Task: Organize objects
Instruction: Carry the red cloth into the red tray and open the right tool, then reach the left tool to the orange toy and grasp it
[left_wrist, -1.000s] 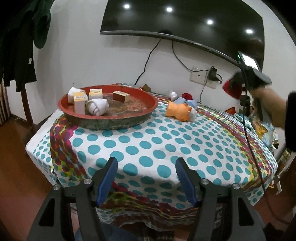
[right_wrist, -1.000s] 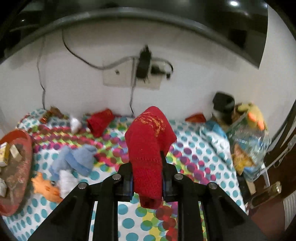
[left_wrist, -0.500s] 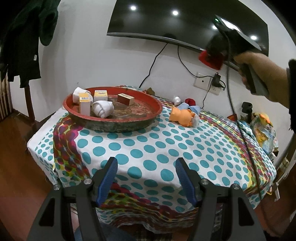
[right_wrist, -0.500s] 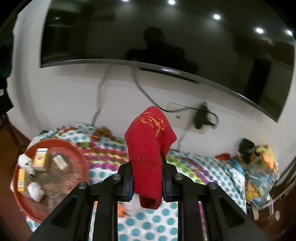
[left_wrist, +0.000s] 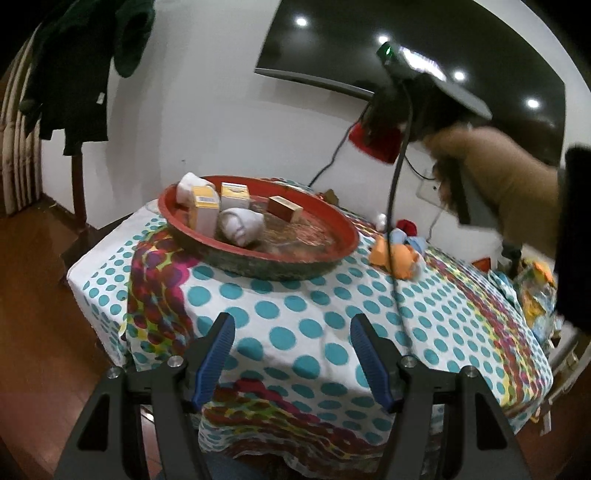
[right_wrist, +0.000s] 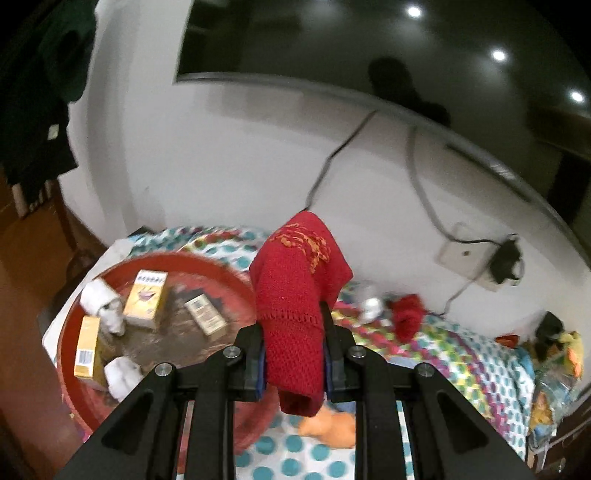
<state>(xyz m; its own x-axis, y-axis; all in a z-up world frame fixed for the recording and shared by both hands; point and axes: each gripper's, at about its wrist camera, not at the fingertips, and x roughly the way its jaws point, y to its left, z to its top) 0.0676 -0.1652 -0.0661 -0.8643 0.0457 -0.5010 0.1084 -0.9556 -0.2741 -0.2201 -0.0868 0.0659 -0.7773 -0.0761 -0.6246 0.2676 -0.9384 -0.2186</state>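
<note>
Red knitted sock (right_wrist: 295, 314) clamped in the right gripper (right_wrist: 293, 363), held in the air above the table.

Knit wool hangs out on both sides of the closed jaws; in the left wrist view the same sock (left_wrist: 380, 138) shows high above the far edge of the dotted tablecloth (left_wrist: 314, 302), with the person's hand (left_wrist: 495, 177) on the gripper handle. The left gripper (left_wrist: 291, 354) hovers over the near edge of the cloth, its blue-padded fingers (left_wrist: 218, 354) standing apart with nothing between them. A round red tray (left_wrist: 328, 254) sits near the left edge, holding yellow boxes (left_wrist: 205, 210), a brown box (left_wrist: 284, 208) and rolled white socks (left_wrist: 240, 229). An orange toy (left_wrist: 395, 254) lies just beside the tray's right rim; a second red sock (right_wrist: 408, 315) lies near the far edge.
</note>
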